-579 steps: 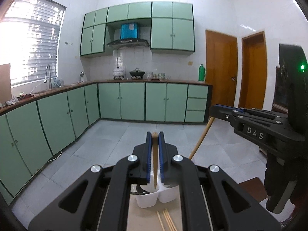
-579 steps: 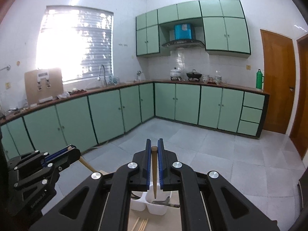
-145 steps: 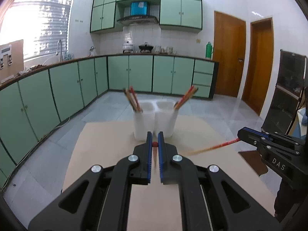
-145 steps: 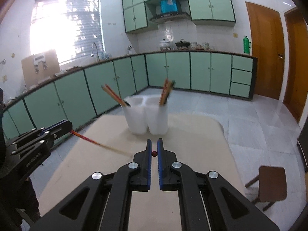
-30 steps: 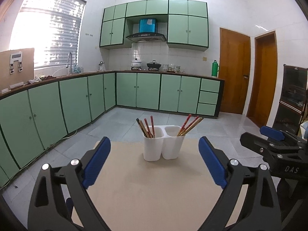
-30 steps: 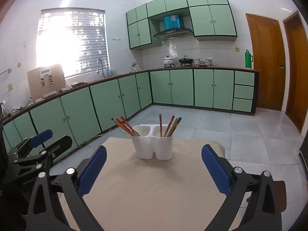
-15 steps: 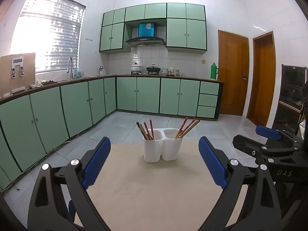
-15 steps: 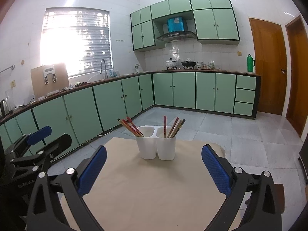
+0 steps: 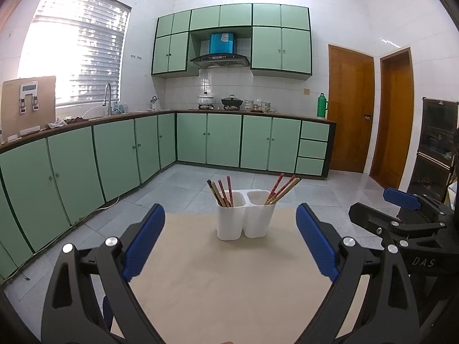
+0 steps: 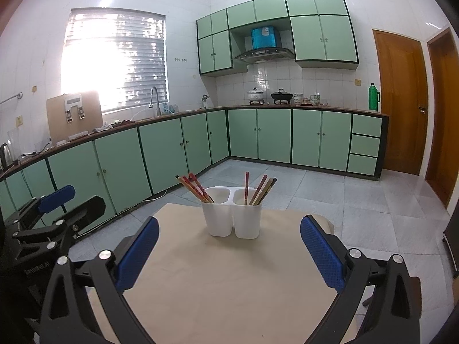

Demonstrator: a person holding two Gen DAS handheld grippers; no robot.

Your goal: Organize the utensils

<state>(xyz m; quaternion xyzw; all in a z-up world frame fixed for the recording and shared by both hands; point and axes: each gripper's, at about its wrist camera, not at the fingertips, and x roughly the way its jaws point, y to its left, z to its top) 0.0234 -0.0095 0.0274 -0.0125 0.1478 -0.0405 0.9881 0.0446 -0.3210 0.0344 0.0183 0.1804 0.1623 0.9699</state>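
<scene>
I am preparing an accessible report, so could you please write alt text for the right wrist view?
A white two-compartment utensil holder stands on a beige table, chopsticks leaning in both compartments. The right claw frames it, wide open and empty; the left claw sits open at the left edge. Behind is a kitchen with green cabinets.

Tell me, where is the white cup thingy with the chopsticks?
The white two-cup holder stands at the table's far middle edge in both views, chopsticks in each cup.
</scene>
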